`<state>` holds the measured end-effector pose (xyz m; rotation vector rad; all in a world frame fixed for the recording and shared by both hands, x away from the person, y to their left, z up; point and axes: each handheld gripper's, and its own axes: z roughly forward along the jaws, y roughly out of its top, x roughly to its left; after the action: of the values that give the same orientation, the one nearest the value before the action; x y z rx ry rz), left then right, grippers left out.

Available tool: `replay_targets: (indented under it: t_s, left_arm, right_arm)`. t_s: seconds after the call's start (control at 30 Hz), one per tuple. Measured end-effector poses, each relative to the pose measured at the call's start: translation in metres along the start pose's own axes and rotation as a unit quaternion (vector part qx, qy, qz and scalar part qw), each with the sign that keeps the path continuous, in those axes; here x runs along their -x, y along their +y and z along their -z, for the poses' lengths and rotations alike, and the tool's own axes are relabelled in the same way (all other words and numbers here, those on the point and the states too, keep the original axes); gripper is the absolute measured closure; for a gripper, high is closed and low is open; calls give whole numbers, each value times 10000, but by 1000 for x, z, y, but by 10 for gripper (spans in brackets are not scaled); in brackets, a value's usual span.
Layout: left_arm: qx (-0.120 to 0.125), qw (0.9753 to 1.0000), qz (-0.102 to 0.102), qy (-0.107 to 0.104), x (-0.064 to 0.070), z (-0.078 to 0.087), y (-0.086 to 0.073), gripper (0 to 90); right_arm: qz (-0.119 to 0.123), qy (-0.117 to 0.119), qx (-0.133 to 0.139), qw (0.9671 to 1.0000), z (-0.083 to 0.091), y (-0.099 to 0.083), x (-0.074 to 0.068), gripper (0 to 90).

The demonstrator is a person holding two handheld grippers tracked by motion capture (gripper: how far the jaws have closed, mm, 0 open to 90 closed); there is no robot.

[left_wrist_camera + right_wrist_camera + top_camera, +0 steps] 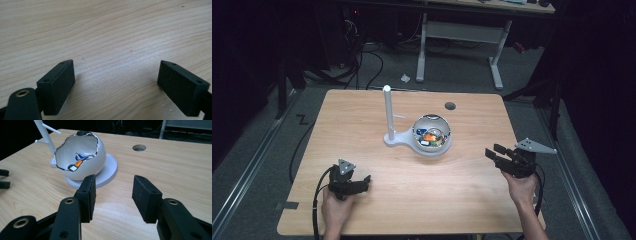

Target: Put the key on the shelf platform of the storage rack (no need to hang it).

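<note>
A white egg-shaped bowl (pixel 432 134) with a jagged silver rim sits on a round white base (pixel 412 139) near the table's middle; small items, orange and blue among them, lie inside the bowl (pixel 82 153). A white upright post (pixel 388 112) with thin side pegs rises from the same base. My left gripper (pixel 362 181) rests low on the table at the near left, open, with bare wood between its pads (pixel 60 86). My right gripper (pixel 493 151) hovers at the right, open, its jaws pointing at the bowl with nothing between them (pixel 113 195).
The wooden table (pixel 412 200) has a round cable hole (pixel 450 106) at the back right (pixel 139 147). Beyond the far edge stand a white desk frame (pixel 462 35) and cables on the dark floor. The left gripper's fingertips (pixel 3 178) show at the right gripper view's left edge.
</note>
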<state>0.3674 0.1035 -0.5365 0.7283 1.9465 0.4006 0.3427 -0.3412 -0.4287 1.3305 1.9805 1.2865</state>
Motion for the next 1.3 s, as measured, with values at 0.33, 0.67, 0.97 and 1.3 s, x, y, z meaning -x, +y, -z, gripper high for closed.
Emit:
replay_targets:
  t_s: [0.33, 0.67, 0.97, 1.3]
  left_arm:
    - [-1, 10000, 10, 3, 0, 0, 0, 149]
    - [-3, 10000, -6, -4, 0, 0, 0, 149]
    - [-9, 10000, 5, -5, 0, 0, 0, 149]
    - [-9, 10000, -2, -9, 0, 0, 0, 149]
  right_arm:
    - [56, -34, -146, 9999, -12, -6, -1, 544]
    - [54, -24, -268, 9996, -27, -15, -5, 545]
    - [15, 13, -326, 9995, -33, -23, -7, 545]
    - [12, 9, -469, 9989, -42, -34, -9, 545]
